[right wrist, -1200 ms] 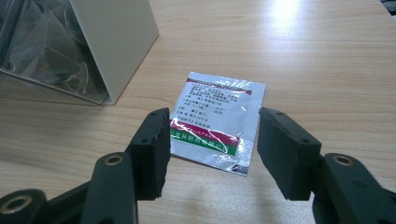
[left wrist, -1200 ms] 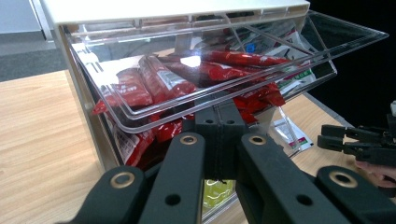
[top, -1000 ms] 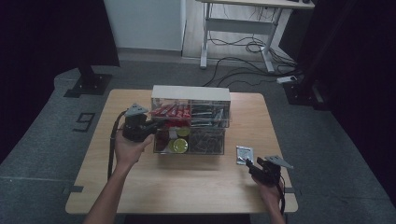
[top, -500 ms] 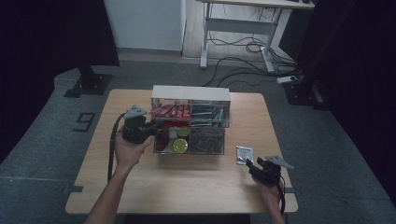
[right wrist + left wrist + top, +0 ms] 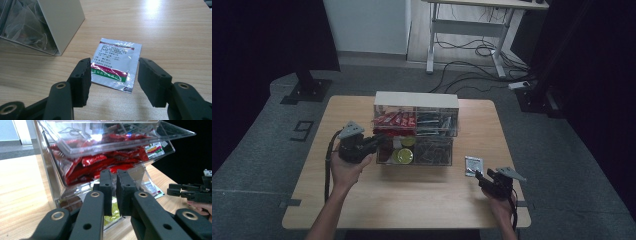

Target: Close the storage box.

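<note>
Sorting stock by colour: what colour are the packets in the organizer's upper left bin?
Red packets, clearest in the left gripper view.

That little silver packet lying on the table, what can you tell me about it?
The packet is a flat, square foil sachet, shiny silver, with a printed label: small dark text between a dark red band on top and red and green stripes below. It lies flat on the wooden table, right of the clear box. The right tongs stand open just before it, not touching.
</note>
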A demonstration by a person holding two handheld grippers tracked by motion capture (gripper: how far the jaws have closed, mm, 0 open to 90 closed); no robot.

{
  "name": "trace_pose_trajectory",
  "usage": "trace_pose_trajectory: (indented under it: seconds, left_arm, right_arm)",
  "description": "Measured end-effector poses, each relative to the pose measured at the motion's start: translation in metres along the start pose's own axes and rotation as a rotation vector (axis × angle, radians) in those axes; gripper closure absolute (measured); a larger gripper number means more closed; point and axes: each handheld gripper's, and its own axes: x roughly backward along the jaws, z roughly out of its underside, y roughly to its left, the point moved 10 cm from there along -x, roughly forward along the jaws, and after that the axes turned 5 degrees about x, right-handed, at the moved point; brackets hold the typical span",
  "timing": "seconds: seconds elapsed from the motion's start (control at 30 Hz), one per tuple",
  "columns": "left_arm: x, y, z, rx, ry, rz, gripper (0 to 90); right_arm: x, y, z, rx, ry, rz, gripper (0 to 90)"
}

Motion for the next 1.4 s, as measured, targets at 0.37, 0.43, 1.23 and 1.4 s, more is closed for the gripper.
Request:
trace_pose_trajectory:
  seconds: [0.37,0.43,1.23,1.4]
  left_arm:
    - [0.004,-0.001,0.019,-0.064,-0.004,-0.012,59.1]
    - [0.004,0.0,0.026,-0.074,-0.001,-0.021,55.0]
    - [-0.019,0.051,0.143,-0.025,0.182,-0.128,41.0]
    - [-0.022,0.054,0.151,-0.031,0.208,-0.141,40.5]
  right_arm:
    - [0.001,0.001,-0.001,0.007,-0.005,-0.009,43.6]
    - [0.001,0.002,-0.001,0.013,-0.006,-0.012,43.3]
    - [0.004,0.011,0.004,0.098,-0.015,-0.078,40.3]
    - [0.003,0.014,0.005,0.113,-0.011,-0.088,40.2]
